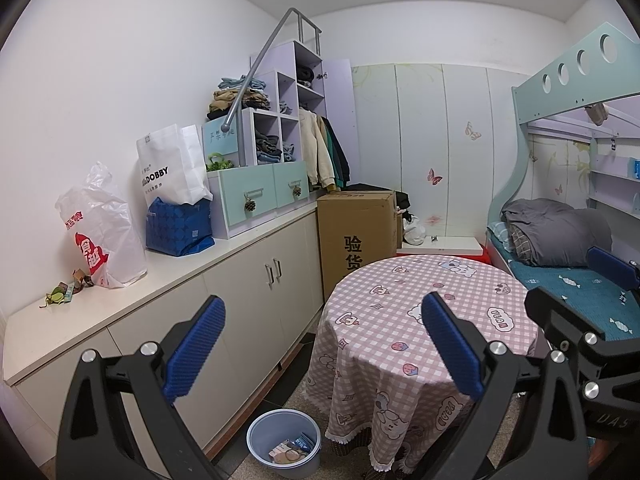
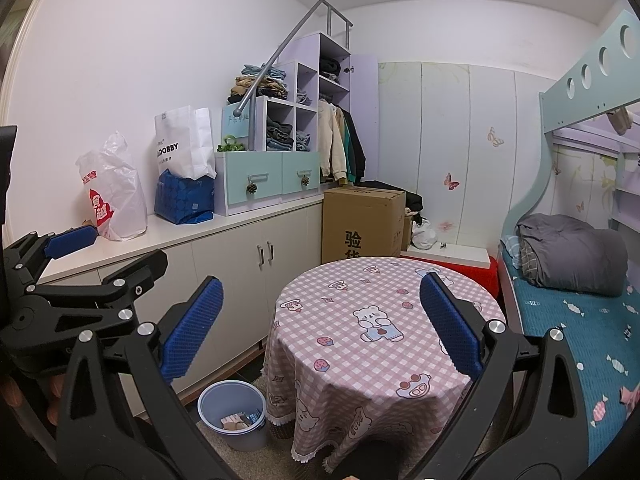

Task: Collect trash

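Some wrappers already lie in the round pale-blue plastic bin (image 1: 284, 440) on the floor. Left of the bin, up on the long white worktop (image 1: 168, 276), small crumpled green-and-brown scraps (image 1: 66, 289) remain uncollected. The left claw (image 1: 322, 356) and right claw (image 2: 320, 332) both gape wide, empty.
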Motion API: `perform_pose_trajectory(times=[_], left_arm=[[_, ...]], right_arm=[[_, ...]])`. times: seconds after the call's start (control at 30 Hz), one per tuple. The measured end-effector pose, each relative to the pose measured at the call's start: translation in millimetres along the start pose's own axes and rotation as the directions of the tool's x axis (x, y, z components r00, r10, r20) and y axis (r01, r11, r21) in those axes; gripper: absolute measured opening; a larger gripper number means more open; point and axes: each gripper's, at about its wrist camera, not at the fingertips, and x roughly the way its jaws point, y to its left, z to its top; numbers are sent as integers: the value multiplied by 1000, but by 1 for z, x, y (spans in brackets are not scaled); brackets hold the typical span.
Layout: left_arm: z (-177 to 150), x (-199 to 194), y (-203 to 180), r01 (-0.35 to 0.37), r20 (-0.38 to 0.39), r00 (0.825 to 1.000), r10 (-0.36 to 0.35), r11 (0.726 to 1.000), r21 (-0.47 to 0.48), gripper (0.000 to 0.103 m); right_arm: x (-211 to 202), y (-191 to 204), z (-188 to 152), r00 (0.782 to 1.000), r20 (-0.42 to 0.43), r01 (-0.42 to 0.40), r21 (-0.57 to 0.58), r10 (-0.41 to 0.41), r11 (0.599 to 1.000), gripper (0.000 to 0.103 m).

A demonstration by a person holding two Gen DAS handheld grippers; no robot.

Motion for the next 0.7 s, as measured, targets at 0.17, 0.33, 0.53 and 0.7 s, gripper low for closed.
perform_pose_trajectory(times=[0.17, 0.33, 0.53, 0.7], left_arm=[[0, 1, 1, 1, 0, 1000, -1, 1000, 1, 97], [-2, 2, 4, 1, -8, 1000, -1, 1000, 2, 97], [-6, 14, 11, -4, -35, 999, 5, 1000, 10, 97], [-11, 34, 18, -19, -75, 997, 20, 1000, 11, 97]], right_arm=[[0, 0, 0, 1000, 0, 0, 0, 0, 1000, 97], [1, -2, -3, 1000, -5, -3, 1, 3, 1000, 97], [13, -7, -8, 1000, -22, -17, 12, 17, 1000, 97], [36, -12, -15, 998, -60, -32, 31, 34, 999, 97]])
